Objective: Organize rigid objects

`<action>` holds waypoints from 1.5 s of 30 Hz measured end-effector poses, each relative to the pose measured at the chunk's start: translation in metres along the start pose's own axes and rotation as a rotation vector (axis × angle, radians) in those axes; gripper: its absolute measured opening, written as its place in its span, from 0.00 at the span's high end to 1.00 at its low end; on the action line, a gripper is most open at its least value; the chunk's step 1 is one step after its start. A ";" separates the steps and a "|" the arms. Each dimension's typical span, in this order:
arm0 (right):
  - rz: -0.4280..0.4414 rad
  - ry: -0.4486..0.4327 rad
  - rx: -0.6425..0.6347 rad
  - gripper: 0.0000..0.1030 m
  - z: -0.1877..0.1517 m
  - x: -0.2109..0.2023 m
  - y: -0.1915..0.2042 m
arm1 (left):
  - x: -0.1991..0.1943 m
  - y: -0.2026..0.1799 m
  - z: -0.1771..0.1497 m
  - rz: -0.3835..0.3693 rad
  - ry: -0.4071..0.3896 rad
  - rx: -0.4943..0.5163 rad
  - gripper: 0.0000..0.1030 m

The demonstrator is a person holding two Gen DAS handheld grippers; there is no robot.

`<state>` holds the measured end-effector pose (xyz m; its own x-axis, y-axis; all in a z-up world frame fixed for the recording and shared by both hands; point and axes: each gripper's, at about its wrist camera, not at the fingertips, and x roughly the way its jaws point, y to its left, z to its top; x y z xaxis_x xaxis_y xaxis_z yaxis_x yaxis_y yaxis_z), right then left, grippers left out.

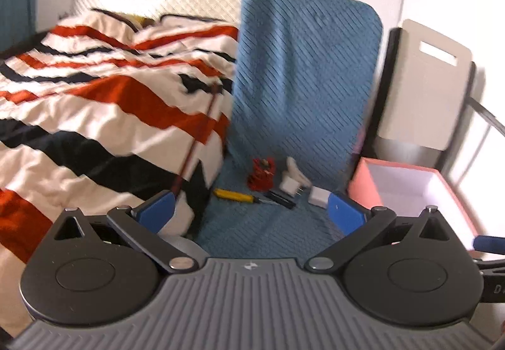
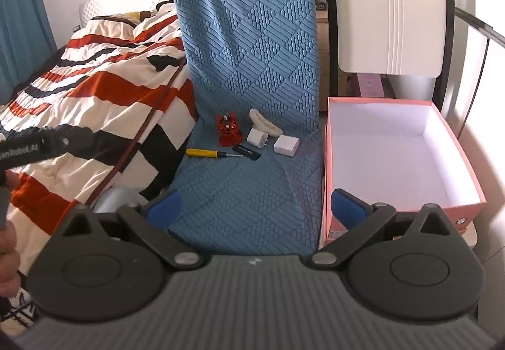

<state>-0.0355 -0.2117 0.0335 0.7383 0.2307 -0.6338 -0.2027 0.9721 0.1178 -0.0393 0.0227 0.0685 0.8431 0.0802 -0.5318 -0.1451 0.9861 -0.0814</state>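
Both sets of fingers spread wide and empty, right gripper [image 2: 252,208] squarely facing the blue chair seat [image 2: 252,192]. Yellow screwdriver [image 2: 205,152] lying crosswise ahead, pink box [image 2: 407,208] open just right; left gripper [image 1: 252,214] angled bedward

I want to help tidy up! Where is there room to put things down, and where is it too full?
The pink box is bare inside. The front of the blue chair seat, between the striped blanket and the box, is bare too. It is crowded at the back of the seat: screwdriver, red toy, two white chargers.
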 end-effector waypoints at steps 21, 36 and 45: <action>-0.001 -0.005 0.010 0.00 -0.003 0.009 0.027 | 0.013 0.015 0.004 -0.039 -0.001 0.025 0.00; -0.021 0.037 0.073 0.00 -0.021 0.030 0.015 | 0.048 0.022 -0.005 -0.093 0.035 0.019 0.00; -0.021 0.014 0.022 0.00 -0.015 0.075 0.007 | 0.104 0.010 0.002 -0.089 0.049 0.052 0.00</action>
<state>0.0086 -0.1881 -0.0244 0.7335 0.2098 -0.6466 -0.1729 0.9775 0.1210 0.0479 0.0413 0.0137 0.8249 -0.0142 -0.5650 -0.0427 0.9953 -0.0872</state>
